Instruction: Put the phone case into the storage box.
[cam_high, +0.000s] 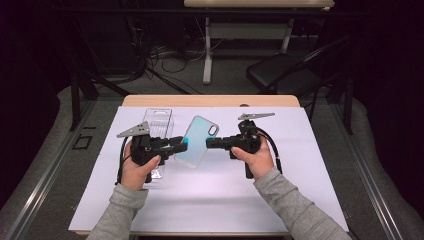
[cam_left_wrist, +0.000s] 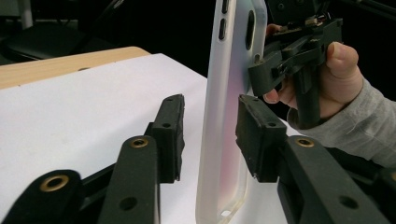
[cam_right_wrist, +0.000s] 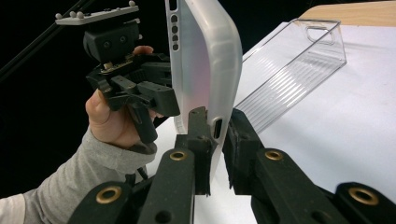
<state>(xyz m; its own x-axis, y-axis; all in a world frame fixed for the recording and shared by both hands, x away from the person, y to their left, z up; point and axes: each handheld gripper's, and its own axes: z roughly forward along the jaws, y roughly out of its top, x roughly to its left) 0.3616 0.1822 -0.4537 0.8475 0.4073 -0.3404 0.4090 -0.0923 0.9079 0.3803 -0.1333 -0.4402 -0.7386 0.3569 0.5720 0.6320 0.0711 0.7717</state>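
A frosted translucent phone case (cam_high: 197, 140) with a teal tint hangs above the white sheet between both grippers. My right gripper (cam_high: 210, 143) is shut on its edge; in the right gripper view the two pads pinch the case (cam_right_wrist: 205, 60) by its port cutout, at my right gripper (cam_right_wrist: 217, 126). My left gripper (cam_high: 181, 146) reaches in from the other side. In the left gripper view the case (cam_left_wrist: 224, 116) stands on edge between the jaws of my left gripper (cam_left_wrist: 210, 126), with a clear gap to the left pad, so that grip is open.
A clear plastic package shell (cam_high: 159, 125) lies on the white sheet (cam_high: 210, 200) behind my left hand, also seen as the shell (cam_right_wrist: 294, 70). The wooden table edge (cam_high: 210, 100) runs along the far side. A black chair (cam_high: 282, 72) and cables sit on the floor beyond.
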